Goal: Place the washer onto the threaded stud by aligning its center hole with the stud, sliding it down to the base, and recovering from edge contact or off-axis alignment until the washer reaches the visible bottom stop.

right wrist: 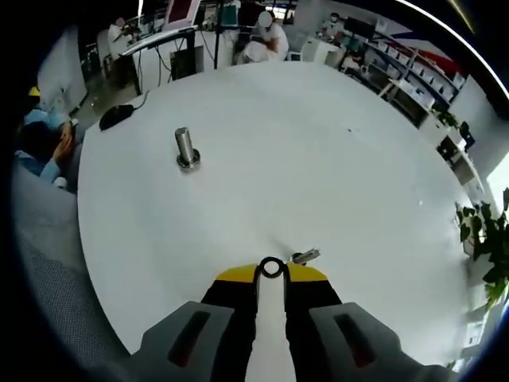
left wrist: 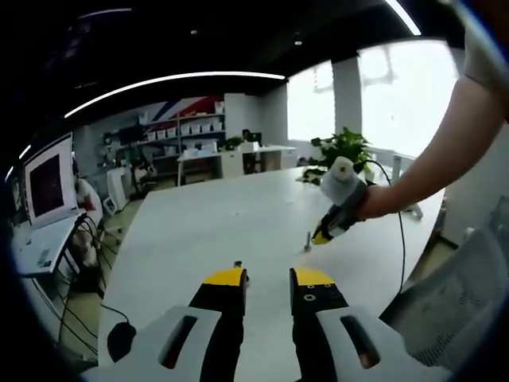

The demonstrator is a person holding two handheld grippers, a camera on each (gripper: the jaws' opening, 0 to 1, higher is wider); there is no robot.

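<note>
In the right gripper view, my right gripper (right wrist: 271, 272) is shut on a small dark washer (right wrist: 271, 267), held on edge between the yellow tips. A thin silver threaded stud (right wrist: 306, 256) stands on the white table (right wrist: 318, 159) just right of the washer, close to it but off its hole. The left gripper view has the right gripper (left wrist: 322, 235) coming in from the right on a person's arm, its tip beside the stud (left wrist: 308, 239). My left gripper (left wrist: 269, 277) is open and holds nothing, low over the table's near side.
A thicker upright bolt (right wrist: 187, 150) with a ring at its base stands at the table's left. A black mouse (right wrist: 117, 115) lies near the far-left edge. A potted plant (left wrist: 343, 149) sits at the far end, a grey chair (left wrist: 465, 294) to the right. People sit at desks beyond.
</note>
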